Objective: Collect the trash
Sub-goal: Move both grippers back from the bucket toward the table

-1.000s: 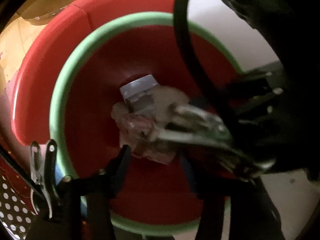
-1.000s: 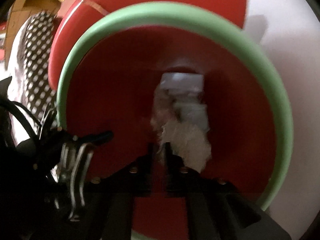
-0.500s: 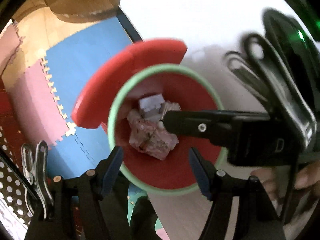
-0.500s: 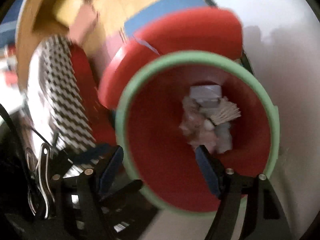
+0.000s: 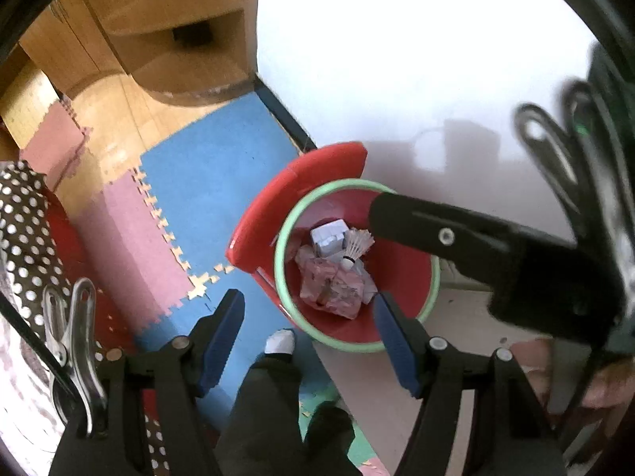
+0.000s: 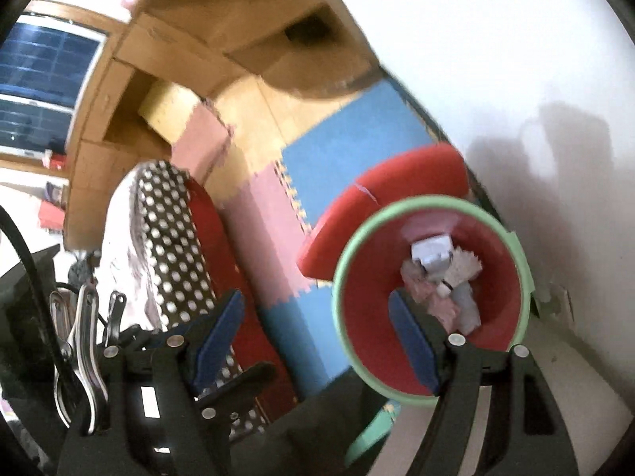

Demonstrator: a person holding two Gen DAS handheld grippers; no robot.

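Both the left gripper (image 5: 307, 333) and the right gripper (image 6: 315, 337) are held above the red bin (image 5: 401, 319) with jaws spread wide and empty, while a shuttlecock (image 5: 357, 246) and crumpled trash (image 5: 335, 287) are seen lying at its bottom.

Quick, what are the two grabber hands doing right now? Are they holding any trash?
Left gripper: open, holding nothing, above the red bin.
Right gripper: open, holding nothing; the shuttlecock lies in the bin.
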